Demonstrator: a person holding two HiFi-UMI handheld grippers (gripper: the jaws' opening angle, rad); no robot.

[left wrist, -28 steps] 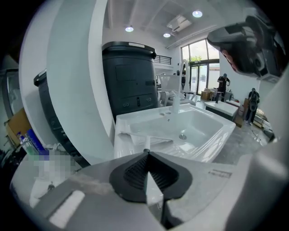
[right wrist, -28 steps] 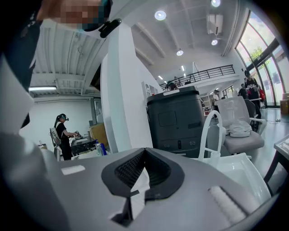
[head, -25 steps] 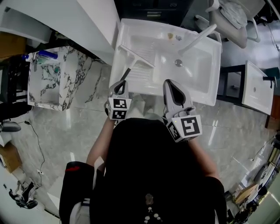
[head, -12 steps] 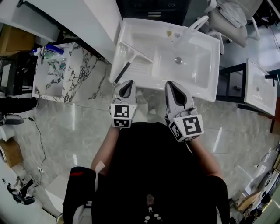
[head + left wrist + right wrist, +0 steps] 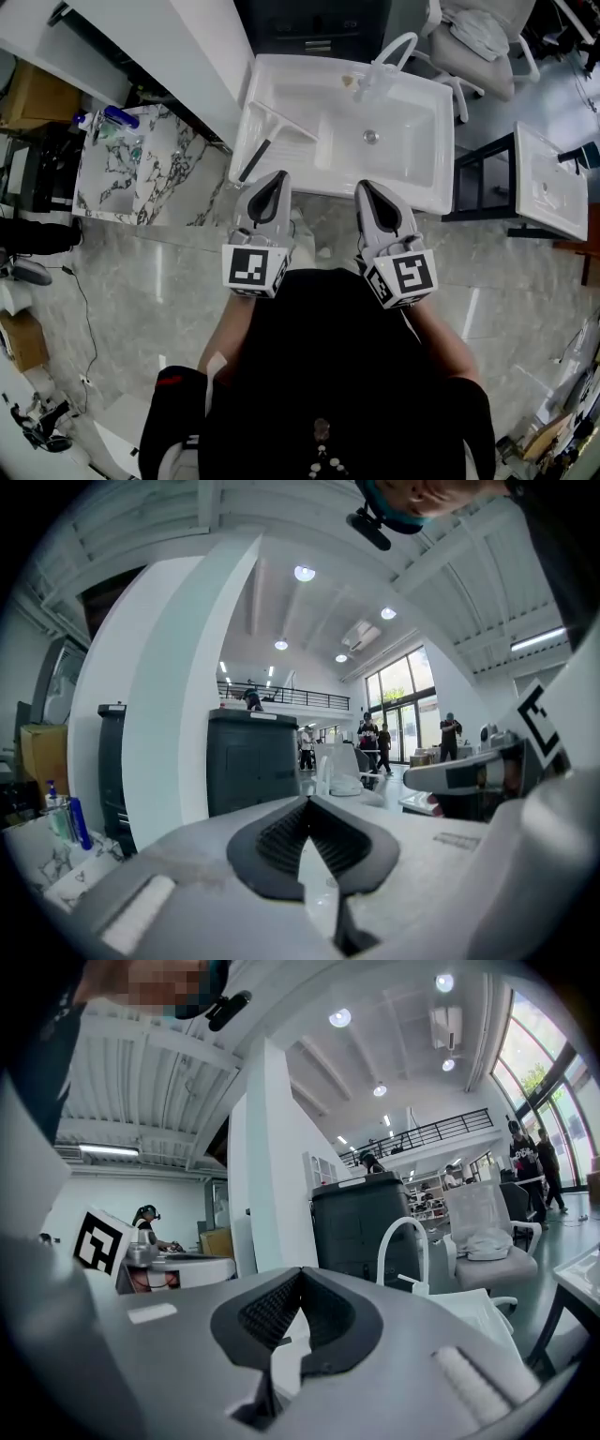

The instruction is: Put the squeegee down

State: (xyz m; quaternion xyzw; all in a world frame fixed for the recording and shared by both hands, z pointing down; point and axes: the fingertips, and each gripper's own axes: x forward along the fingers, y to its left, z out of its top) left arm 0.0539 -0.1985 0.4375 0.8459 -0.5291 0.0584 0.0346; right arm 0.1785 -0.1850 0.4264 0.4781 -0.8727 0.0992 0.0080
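Two empty tools: left hand-held gripper point(image 5: 271, 180) & right hand-held gripper point(image 5: 368, 187) — jaws fully together, nothing held. The squeegee point(image 5: 281, 122) lies on the sink point(image 5: 403, 169) drainboard — task looks done, nothing left.

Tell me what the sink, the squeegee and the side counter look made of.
Sink: glossy white, ceramic or acrylic; smooth moulded basin with ribbed drainer.
Squeegee: pale blade bar, dark handle, probably plastic with a rubber edge; too small to confirm.
Side counter: white with dark veins, marble or a marble-look finish.
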